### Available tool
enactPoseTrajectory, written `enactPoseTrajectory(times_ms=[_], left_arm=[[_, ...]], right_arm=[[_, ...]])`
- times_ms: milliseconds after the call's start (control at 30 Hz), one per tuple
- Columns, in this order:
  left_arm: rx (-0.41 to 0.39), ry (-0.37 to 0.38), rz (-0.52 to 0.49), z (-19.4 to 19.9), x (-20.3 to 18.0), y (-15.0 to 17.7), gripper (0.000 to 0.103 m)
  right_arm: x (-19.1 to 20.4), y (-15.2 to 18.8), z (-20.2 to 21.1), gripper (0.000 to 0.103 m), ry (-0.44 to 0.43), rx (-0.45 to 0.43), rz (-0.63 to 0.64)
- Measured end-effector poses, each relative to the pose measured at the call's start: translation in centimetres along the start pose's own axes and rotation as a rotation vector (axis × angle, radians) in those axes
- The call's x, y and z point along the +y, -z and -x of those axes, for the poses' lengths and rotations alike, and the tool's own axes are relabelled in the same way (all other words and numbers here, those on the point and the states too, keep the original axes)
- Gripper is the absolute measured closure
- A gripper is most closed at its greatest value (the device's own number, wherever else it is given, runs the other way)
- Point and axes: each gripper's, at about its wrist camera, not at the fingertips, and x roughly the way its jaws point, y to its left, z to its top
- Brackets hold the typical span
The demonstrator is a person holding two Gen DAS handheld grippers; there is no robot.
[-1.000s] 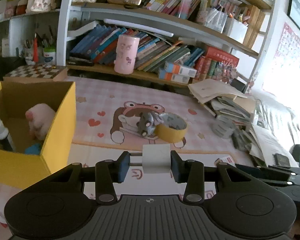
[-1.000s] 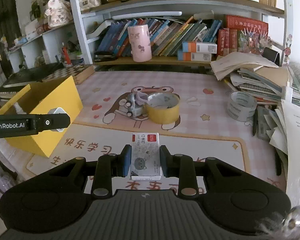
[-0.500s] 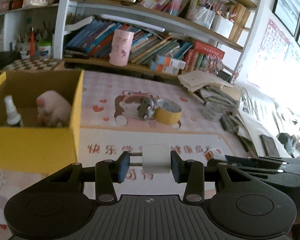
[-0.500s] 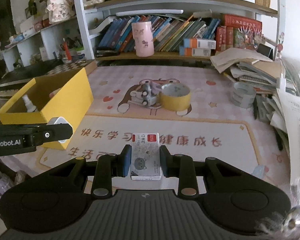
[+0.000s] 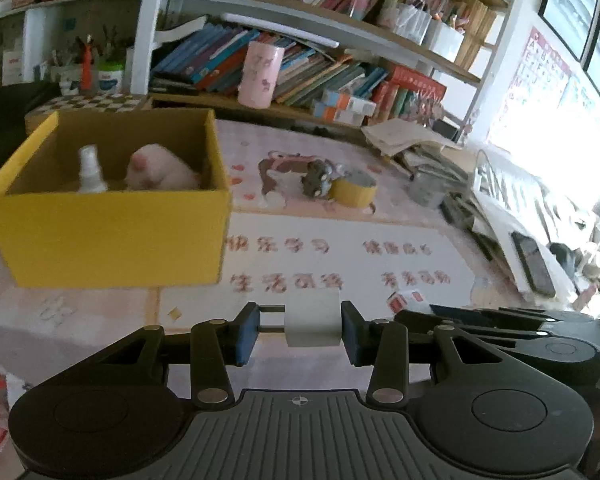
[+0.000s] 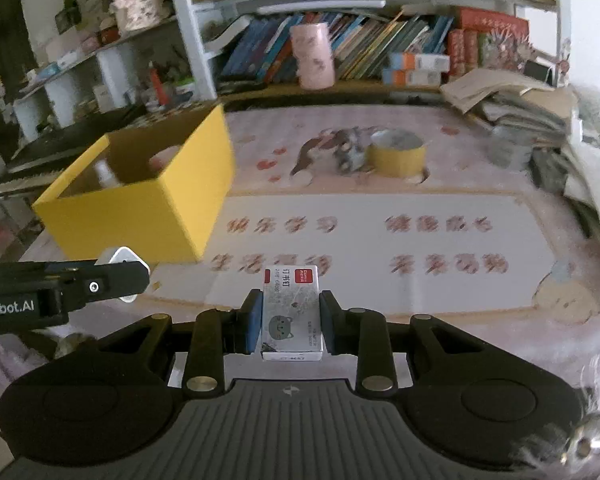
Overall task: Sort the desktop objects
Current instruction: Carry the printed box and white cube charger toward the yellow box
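Note:
My left gripper (image 5: 299, 326) is shut on a white plug adapter (image 5: 312, 322), metal prongs against the left pad; it also shows in the right wrist view as the left gripper (image 6: 122, 276) with the adapter at its tip. My right gripper (image 6: 291, 314) is shut on a small staples box (image 6: 292, 312) with a cat picture and red label. Both hang over the pink desk mat (image 6: 380, 236). The yellow box (image 5: 112, 236) stands ahead on the left, holding a spray bottle (image 5: 90, 168) and a pink plush (image 5: 160, 168).
A yellow tape roll (image 6: 398, 154) and a grey toy car (image 6: 348, 152) lie mid-mat. A clear tape roll (image 5: 426, 194) and piled papers (image 6: 512, 100) crowd the right side, with a phone (image 5: 534, 264) on them. Bookshelves and a pink cup (image 6: 312, 56) stand behind.
Both grippers have drawn back from the shelves toward the desk's near side, and the yellow box now sits closer to the middle of both views. Both grips are unchanged.

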Motion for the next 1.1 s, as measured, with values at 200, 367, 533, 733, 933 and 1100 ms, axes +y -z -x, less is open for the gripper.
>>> enactPoseTrajectory(times_ms=[200, 367, 533, 733, 933, 1100], left_arm=[[0.000, -0.039, 0.052, 2.8, 3.3, 1.8, 0.062], [-0.016, -0.069, 0.082, 4.9, 5.4, 2.8, 0.062], [-0.036, -0.096, 0.113, 6.6, 6.9, 3.4, 0.062], [-0.053, -0.118, 0.138, 8.0, 8.3, 4.1, 0.062], [-0.056, -0.132, 0.146, 8.7, 9.3, 4.4, 0.062], [-0.057, -0.133, 0.151, 8.7, 9.6, 4.2, 0.062]], right_arm=[[4.0, 1.6, -0.2, 0.076, -0.044, 0.028, 0.037], [6.6, 2.2, -0.1, 0.076, -0.081, 0.040, 0.066], [9.0, 2.6, -0.2, 0.076, -0.114, 0.053, 0.101], [10.9, 2.8, -0.3, 0.076, -0.142, 0.062, 0.125], [12.3, 2.8, -0.5, 0.076, -0.157, 0.061, 0.141], [13.0, 2.6, -0.8, 0.076, -0.163, 0.073, 0.159]])
